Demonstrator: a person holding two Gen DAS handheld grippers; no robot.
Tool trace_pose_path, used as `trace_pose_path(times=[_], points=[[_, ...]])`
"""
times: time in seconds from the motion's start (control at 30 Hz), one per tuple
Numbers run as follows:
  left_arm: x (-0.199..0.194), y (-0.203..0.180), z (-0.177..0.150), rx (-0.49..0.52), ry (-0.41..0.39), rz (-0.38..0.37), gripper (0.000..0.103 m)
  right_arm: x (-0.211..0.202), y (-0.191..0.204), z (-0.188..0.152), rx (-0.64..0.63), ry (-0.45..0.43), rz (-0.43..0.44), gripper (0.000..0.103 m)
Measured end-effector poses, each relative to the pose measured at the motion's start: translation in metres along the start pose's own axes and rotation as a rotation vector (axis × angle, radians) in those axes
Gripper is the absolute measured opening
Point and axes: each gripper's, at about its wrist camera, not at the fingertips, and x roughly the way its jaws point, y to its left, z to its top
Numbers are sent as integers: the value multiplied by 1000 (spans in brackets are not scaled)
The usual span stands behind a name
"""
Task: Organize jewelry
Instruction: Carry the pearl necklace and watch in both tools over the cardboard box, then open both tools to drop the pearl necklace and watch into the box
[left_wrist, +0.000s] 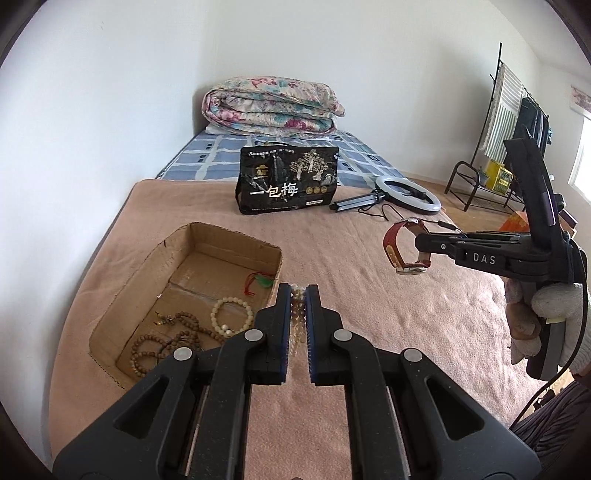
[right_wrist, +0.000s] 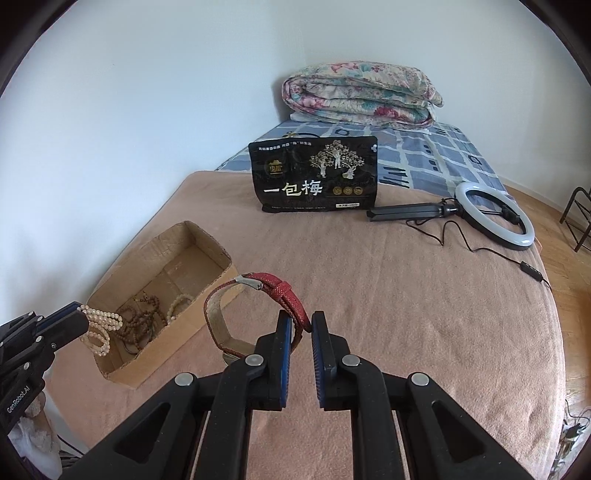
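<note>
Pearl strand (left_wrist: 298, 314) pinched in left hand-held gripper (left_wrist: 298, 295), above box (left_wrist: 236, 236)

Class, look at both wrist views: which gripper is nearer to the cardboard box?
Left. The left gripper, shut on a pearl strand, hangs at the cardboard box near its corner. The right gripper, shut on a red watch, is well off to the side above the blanket.

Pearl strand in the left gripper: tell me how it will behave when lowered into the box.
The pearl strand hangs in slack loops from the left gripper, so probably floppy, likely to swing. Its round beads may slip and pool in the cardboard box.
</note>
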Motion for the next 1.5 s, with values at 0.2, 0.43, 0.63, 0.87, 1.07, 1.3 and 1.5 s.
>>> trace_pose_path(times=[0.2,0.43,0.63,0.87,1.07,1.3,1.5], points=[[-5,24,0,-21,-17,53,5,13,22,6,-23,10,27,8],[-4,46,0,-42,-20,96,5,29,46,13,-63,24,52,9],[2,63,-1,-89,-18,109,5,45,66,20,-90,34,73,8],[12,78,-3,-116,7,118,5,64,87,29,-116,49,93,9],[21,88,2,-127,14,124,5,84,104,38,-131,62,102,9],[30,95,6,-129,21,120,5,103,116,48,-133,73,107,9],[34,102,7,-142,29,123,5,117,120,55,-126,79,111,9]])
